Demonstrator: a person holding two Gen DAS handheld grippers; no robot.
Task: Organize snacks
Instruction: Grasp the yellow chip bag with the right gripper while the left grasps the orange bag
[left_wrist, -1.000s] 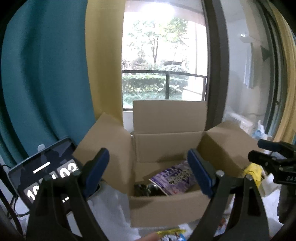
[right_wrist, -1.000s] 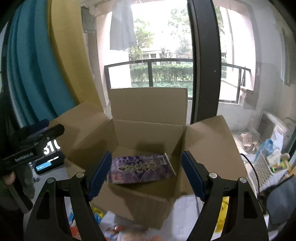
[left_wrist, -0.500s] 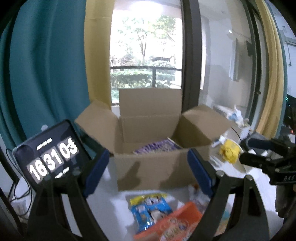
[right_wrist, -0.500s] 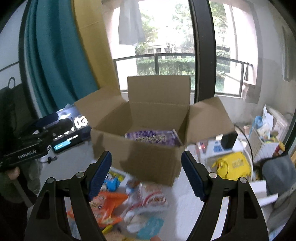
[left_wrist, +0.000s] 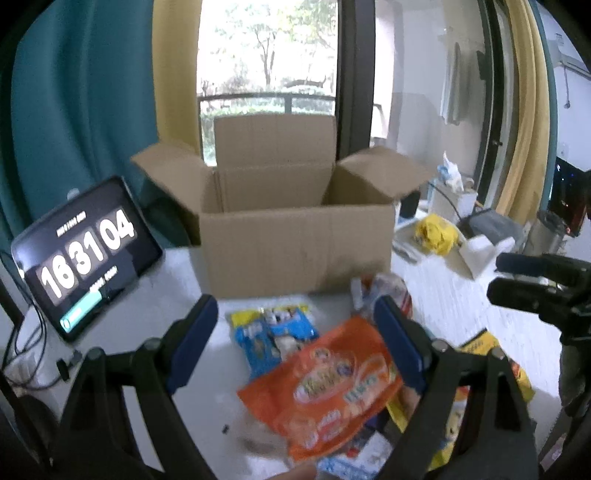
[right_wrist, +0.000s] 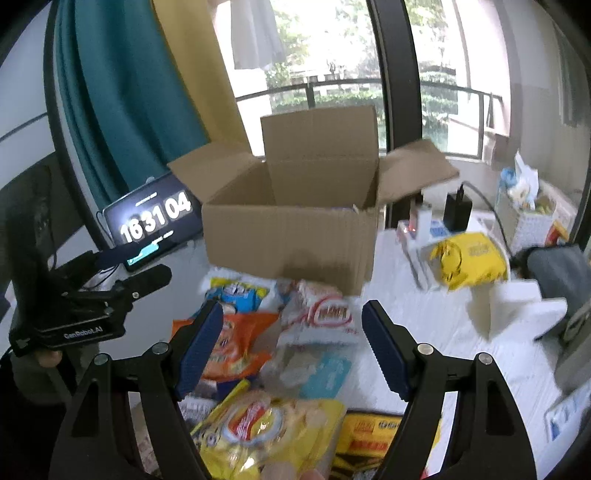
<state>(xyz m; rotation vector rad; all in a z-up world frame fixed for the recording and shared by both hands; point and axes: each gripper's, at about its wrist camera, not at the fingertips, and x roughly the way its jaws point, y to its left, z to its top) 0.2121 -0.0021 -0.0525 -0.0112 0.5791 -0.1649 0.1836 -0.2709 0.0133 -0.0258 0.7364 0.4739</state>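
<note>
An open cardboard box (left_wrist: 295, 243) (right_wrist: 291, 240) stands on the white table with its flaps up. Snack packets lie heaped in front of it. My left gripper (left_wrist: 295, 332) hangs open above an orange packet (left_wrist: 328, 387) and a blue-and-yellow packet (left_wrist: 273, 332), holding nothing. My right gripper (right_wrist: 293, 332) is open too, over a white-and-red packet (right_wrist: 325, 317), the orange packet (right_wrist: 236, 343) and a yellow chip bag (right_wrist: 266, 424). Each view catches the other gripper at its edge: the right one (left_wrist: 535, 280), the left one (right_wrist: 110, 280). The box's contents are hidden from here.
A tablet showing a clock (left_wrist: 85, 251) (right_wrist: 155, 221) leans left of the box, with cables beside it. A yellow bag (right_wrist: 469, 262), white boxes (right_wrist: 517, 306) and a charger (right_wrist: 458, 210) sit to the right. Teal and yellow curtains and a window lie behind.
Both grippers have drawn back from the box and tilted down. The purple packet inside the box has dropped out of sight and the snack pile has come into view. Both jaws stayed open.
</note>
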